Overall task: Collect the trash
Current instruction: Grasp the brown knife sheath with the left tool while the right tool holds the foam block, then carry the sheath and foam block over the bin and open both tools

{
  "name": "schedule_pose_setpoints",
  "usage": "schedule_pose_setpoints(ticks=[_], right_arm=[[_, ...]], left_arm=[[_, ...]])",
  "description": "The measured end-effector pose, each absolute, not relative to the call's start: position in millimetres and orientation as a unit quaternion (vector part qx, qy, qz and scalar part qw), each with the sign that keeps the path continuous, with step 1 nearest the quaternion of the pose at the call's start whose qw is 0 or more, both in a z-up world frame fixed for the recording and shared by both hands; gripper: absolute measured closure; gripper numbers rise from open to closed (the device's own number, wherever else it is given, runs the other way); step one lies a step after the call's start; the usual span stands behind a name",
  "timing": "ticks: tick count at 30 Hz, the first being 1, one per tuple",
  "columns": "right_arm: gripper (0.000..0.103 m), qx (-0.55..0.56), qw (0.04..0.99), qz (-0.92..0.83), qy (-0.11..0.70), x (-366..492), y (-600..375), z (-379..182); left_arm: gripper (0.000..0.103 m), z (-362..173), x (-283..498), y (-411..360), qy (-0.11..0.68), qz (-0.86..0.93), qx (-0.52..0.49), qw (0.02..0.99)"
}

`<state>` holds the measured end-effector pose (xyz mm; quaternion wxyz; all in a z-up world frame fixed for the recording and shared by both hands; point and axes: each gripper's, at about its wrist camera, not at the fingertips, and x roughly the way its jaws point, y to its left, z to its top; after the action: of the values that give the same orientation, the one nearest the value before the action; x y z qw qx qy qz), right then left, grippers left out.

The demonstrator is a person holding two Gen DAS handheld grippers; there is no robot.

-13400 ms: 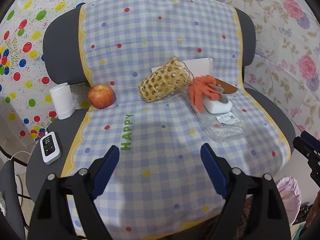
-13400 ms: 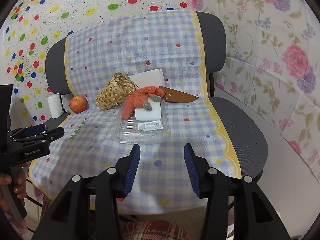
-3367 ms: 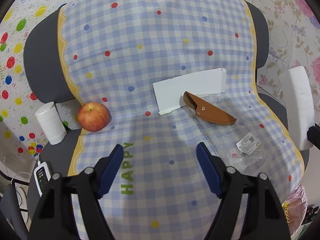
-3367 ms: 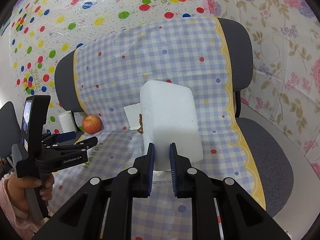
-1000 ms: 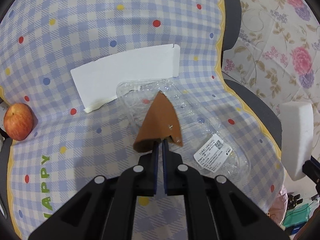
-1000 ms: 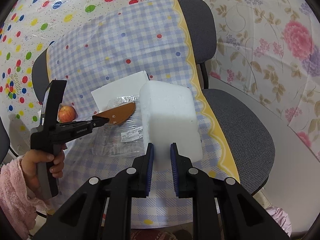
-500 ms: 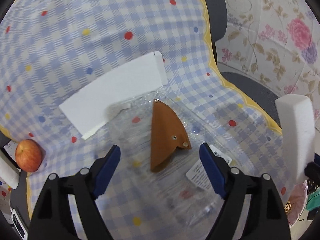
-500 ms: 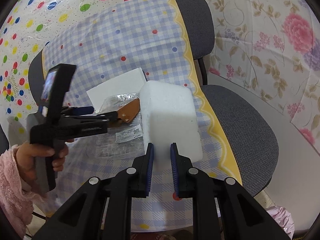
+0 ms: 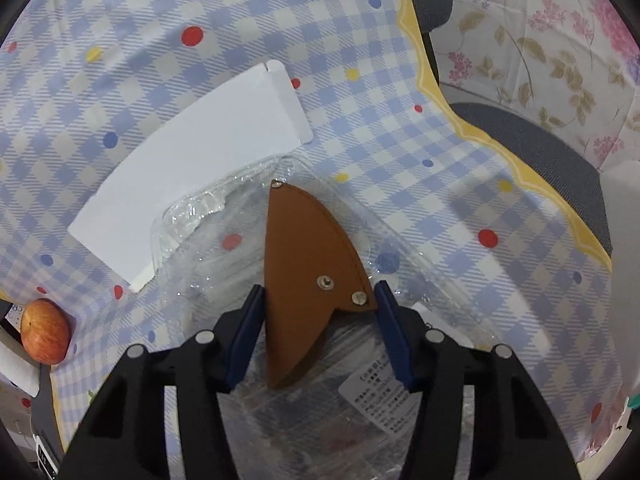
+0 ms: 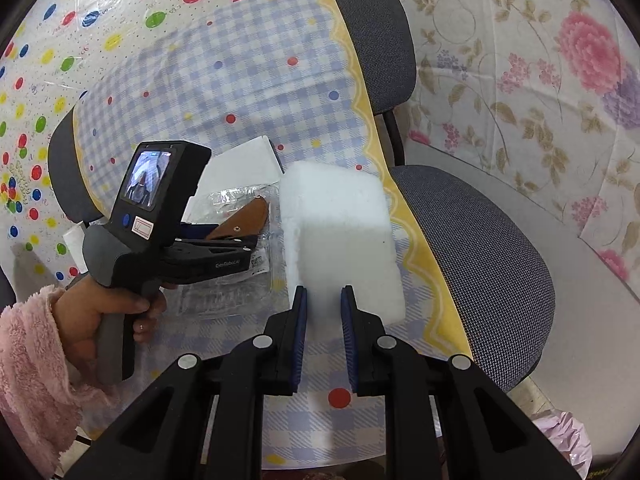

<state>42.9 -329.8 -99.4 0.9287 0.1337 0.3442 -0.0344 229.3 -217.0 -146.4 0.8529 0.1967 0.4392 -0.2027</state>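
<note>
The brown leather sheath (image 9: 308,264) lies on a clear plastic package (image 9: 360,380) on the checked cloth (image 9: 200,8) draped over the chair (image 10: 472,236), just beside a white card (image 9: 192,160). The left gripper (image 9: 320,328) straddles the sheath's wide end; its jaws have just been closing, and whether the pads press on the leather cannot be told. The right gripper (image 10: 323,320) is clamped on a white foam block (image 10: 340,236), held above the seat. An apple (image 9: 46,330) sits at the cloth's edge, well apart. A hand (image 10: 100,312) in a pink sleeve (image 10: 28,364) holds the left gripper.
</note>
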Motion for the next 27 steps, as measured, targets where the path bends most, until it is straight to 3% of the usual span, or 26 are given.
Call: schedule_pose_setpoints(ticks=[5,14,27], right_arm=[[0.085,0.137,0.930,-0.032,0.339,45.2,-331.0,-95.1],[0.086,0.149,0.938,-0.046,0.309,27.9,-333.3,-70.5],[0.086,0.157,0.923,-0.137,0.322,-109.5,-359.8,-90.1]], left_arm=[[0.051,-113.7,216.4,-193.5,0.421,-0.229,0.126,0.869],[0.051,-50.7,144.1,-162.3,0.349,-0.255,0.086,0.898],[0.050,-66.6,4.1,-189.4,0.305,-0.348,0.085,0.883]])
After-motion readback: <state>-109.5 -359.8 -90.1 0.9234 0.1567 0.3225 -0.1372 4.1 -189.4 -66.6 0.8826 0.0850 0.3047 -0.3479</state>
